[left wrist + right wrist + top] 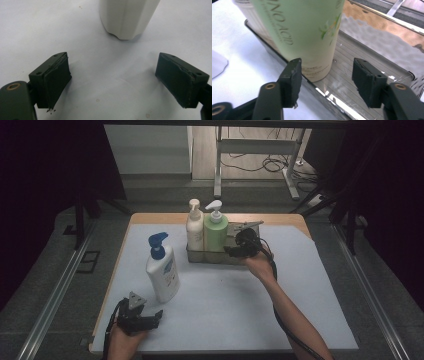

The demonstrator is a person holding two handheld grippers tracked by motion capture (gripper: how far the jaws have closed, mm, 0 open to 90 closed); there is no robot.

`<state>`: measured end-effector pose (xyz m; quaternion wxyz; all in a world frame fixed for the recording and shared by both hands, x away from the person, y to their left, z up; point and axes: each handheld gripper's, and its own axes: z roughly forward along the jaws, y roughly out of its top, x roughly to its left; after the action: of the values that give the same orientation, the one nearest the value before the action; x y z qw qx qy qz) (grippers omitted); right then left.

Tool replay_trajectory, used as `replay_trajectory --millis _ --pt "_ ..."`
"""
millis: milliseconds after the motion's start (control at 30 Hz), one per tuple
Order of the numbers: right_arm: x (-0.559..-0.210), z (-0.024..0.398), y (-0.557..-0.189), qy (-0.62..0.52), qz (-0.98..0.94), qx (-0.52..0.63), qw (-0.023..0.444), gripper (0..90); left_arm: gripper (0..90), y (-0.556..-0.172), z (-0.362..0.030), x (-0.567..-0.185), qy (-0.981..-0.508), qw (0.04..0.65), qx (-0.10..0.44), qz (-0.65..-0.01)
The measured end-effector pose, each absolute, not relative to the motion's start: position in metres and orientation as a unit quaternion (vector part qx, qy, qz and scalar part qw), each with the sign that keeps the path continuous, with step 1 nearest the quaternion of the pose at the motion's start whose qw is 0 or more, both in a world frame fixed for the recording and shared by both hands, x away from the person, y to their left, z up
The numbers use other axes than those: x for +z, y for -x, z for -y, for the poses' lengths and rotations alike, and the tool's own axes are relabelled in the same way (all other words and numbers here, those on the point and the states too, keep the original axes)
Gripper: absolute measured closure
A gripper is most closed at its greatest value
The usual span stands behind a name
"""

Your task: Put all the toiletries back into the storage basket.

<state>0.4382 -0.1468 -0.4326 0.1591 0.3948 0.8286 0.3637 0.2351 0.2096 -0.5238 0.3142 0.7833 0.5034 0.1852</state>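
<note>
Green pump bottle [216,232] is standing in the metal tray [235,256] far on the table [225,300]; right hand-held gripper [231,251] is hovering beside it, jaws partly open, gripping nothing; left hand-held gripper [152,320] is gaping empty near the white bottle [162,270].

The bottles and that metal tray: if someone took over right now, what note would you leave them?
Right gripper: open, nothing between its fingers, beside the green bottle.
Left gripper: open, empty, low near the table edge, facing the white bottle with the blue pump.
Done: green bottle and cream bottle stand in the metal tray.
Left: the blue-pump bottle stands on the table outside the tray, probably next.
</note>
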Motion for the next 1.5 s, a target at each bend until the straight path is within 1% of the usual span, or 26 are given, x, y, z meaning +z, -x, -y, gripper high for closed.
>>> replay_trajectory --millis 167,367,533,600,700,833,1100,1300,1500 --pt "-0.430 0.150 -0.431 -0.385 -0.833 0.364 0.158 30.5 11.9 -0.235 -0.210 -0.524 -0.783 0.315 0.185 -0.503" --pt "-0.426 0.157 -0.423 -0.376 -0.838 0.367 0.149 23.8 11.9 -0.235 -0.210 -0.524 -0.783 0.315 0.185 -0.503" --pt "-0.423 0.162 -0.414 -0.369 -0.843 0.361 0.153 16.3 11.9 -0.235 -0.210 -0.524 -0.783 0.315 0.185 -0.504" --pt "-0.421 0.164 -0.410 -0.367 -0.842 0.362 0.157 14.2 11.9 -0.235 -0.210 -0.524 -0.783 0.315 0.185 -0.503" --pt "-0.420 0.167 -0.403 -0.365 -0.843 0.362 0.157 13.6 11.9 -0.235 -0.209 -0.524 -0.783 0.315 0.185 -0.503" --pt "-0.419 0.171 -0.395 -0.361 -0.846 0.355 0.168 12.7 12.0 -0.235 -0.209 -0.524 -0.783 0.315 0.185 -0.503" --pt "-0.419 0.185 -0.378 -0.356 -0.848 0.355 0.170 0.9 11.9 -0.235 -0.209 -0.524 -0.783 0.315 0.185 -0.503" --pt "-0.420 0.198 -0.365 -0.355 -0.847 0.351 0.181 0.0 12.0 -0.235 -0.209 -0.524 -0.783 0.315 0.185 -0.503" --pt "-0.425 0.214 -0.353 -0.362 -0.845 0.352 0.178 0.0 11.9 -0.235 -0.209 -0.524 -0.783 0.314 0.185 -0.503"
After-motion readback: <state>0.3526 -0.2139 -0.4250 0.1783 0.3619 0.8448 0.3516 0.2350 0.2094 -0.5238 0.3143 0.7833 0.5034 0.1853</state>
